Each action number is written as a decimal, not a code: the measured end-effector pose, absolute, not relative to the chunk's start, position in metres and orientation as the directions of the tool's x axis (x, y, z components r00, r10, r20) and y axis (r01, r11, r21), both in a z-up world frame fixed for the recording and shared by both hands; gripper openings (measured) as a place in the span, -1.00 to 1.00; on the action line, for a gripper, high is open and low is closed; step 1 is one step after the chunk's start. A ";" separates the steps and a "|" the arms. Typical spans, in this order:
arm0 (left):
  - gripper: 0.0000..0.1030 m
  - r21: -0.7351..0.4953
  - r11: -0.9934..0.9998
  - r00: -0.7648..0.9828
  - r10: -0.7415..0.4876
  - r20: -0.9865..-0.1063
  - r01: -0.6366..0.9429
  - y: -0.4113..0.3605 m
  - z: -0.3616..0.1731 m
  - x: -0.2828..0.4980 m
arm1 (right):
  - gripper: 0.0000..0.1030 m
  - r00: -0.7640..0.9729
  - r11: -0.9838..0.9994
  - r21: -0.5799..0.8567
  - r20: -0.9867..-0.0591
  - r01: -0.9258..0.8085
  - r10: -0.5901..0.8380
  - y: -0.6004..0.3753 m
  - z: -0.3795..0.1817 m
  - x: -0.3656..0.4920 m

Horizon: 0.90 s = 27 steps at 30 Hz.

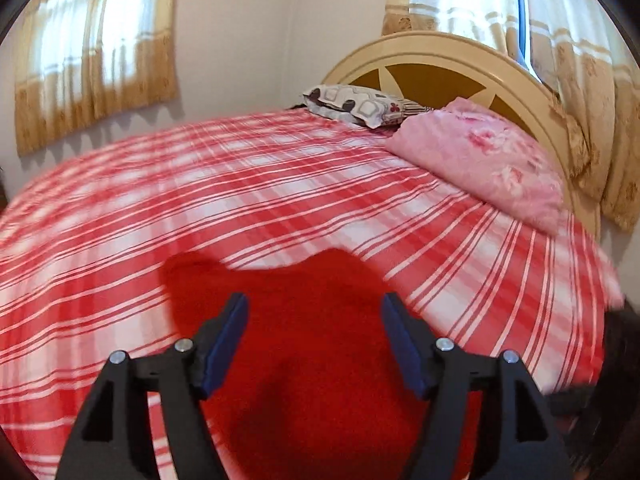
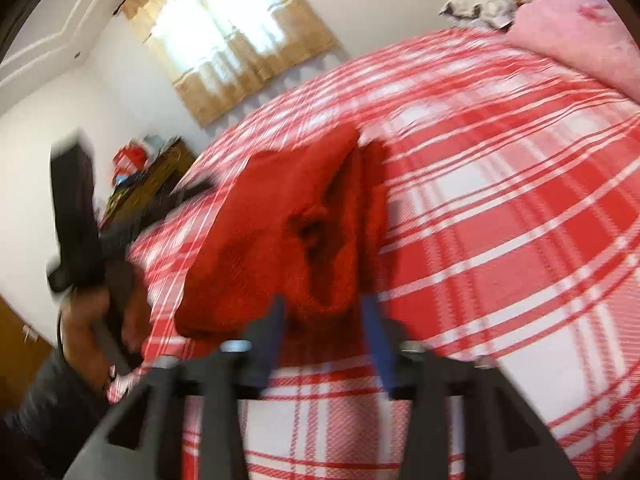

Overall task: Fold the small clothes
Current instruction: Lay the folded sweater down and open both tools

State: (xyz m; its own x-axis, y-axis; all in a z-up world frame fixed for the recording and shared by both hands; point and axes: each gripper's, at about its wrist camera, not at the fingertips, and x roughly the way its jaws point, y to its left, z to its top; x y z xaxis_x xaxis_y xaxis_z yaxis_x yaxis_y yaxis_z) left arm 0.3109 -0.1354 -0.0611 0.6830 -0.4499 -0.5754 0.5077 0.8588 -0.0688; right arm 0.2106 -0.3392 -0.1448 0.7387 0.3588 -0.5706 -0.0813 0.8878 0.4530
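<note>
A red fleecy garment (image 1: 312, 360) lies bunched on the red-and-white plaid bedsheet (image 1: 240, 184). In the left wrist view my left gripper (image 1: 315, 298) hovers just over the garment. Its blue-padded fingers (image 1: 228, 332) stand wide apart, and the cloth lies below them, not pinched. In the blurred right wrist view the garment (image 2: 280, 220) shows a folded-over flap and a hollow crease. My right gripper (image 2: 324, 302) sits at its near edge, jaws apart, with the cloth's edge between the fingertips and no clear pinch. At the left, a person's hand (image 2: 84, 312) grips a black handle.
A pink floral pillow (image 1: 488, 164) and a patterned pillow (image 1: 360, 106) rest against the cream headboard (image 1: 440, 52). Curtained windows (image 1: 96, 60) line the walls. A wooden dresser (image 2: 152, 176) with red items stands beyond the bed's left side. Plaid sheet (image 2: 500, 240) stretches right of the garment.
</note>
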 end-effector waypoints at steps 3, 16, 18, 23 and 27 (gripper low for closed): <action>0.57 -0.046 0.870 0.689 -0.419 -0.592 0.490 -0.114 -0.076 0.295 | 0.05 0.780 0.900 0.431 -0.543 -0.059 0.311 -0.348 -0.128 0.217; 0.71 -0.125 0.870 0.659 -0.448 -0.605 0.477 -0.093 -0.116 0.286 | -0.85 0.692 0.926 0.372 -0.651 -0.066 0.310 -0.330 -0.127 0.315; 0.76 -0.134 0.865 0.658 -0.461 -0.595 0.484 -0.091 -0.115 0.282 | -0.86 0.706 0.912 0.408 -0.637 -0.032 0.310 -0.343 -0.133 0.306; 0.96 -0.132 0.852 0.637 -0.474 -0.608 0.507 -0.097 -0.121 0.282 | -0.83 0.690 0.920 0.390 -0.657 -0.032 0.302 -0.347 -0.143 0.305; 0.99 -0.126 0.853 0.614 -0.459 -0.642 0.506 -0.103 -0.126 0.286 | -0.41 0.729 0.931 0.364 -0.641 0.015 0.239 -0.352 -0.121 0.318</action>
State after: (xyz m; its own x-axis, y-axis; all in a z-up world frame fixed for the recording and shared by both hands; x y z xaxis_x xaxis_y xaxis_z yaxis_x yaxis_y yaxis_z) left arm 0.2861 -0.1026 -0.1260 0.6137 -0.4592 -0.6422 0.5061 0.8532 -0.1264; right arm 0.3177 -0.3519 -0.1212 0.7292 0.2387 -0.6413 0.0151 0.9314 0.3638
